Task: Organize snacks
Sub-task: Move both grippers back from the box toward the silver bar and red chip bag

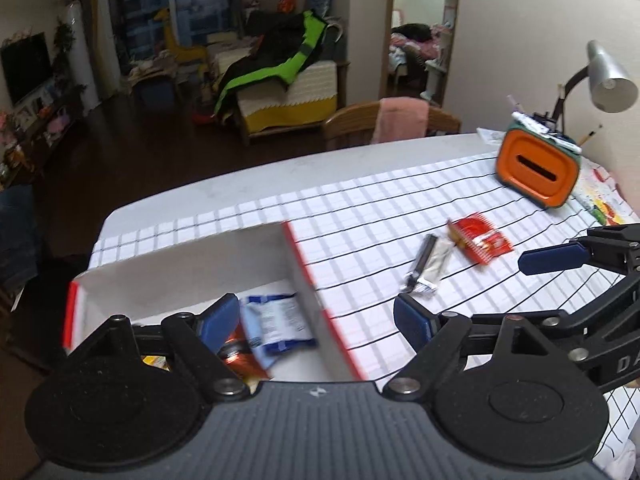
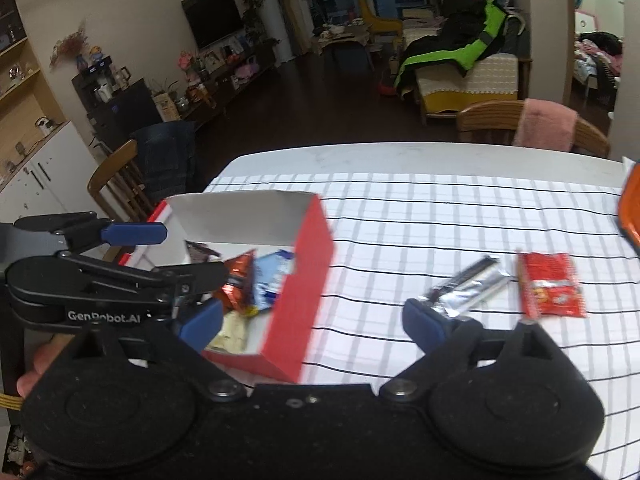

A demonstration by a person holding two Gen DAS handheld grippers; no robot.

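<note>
A white table (image 2: 400, 156) with a checked cloth (image 2: 440, 208) carries an open red box (image 2: 308, 280) near its left edge, white inside, its long axis running from the near edge toward the far one. Inside lie several snack packs: a blue-and-white packet (image 1: 276, 324) tilted against the right wall, an orange-brown one (image 2: 238, 284) beside it, a pale yellow pack (image 2: 232, 332) at the near end and a dark one (image 2: 200, 252) at the far end. Out on the cloth, well apart from the box toward the right edge, a silver bar wrapper (image 2: 468, 292) lies with its long axis slanting from near-left to far-right, and a red packet (image 2: 550, 284) sits just beside it, its long axis pointing roughly away from the near edge. The left gripper (image 1: 320, 316) hangs over the box's right wall with its claw spread wide and nothing between the fingers; the right gripper (image 2: 312, 324) hangs above the box's near corner, equally spread and empty. An orange holder (image 1: 536, 168) stands near the far right corner.
</note>
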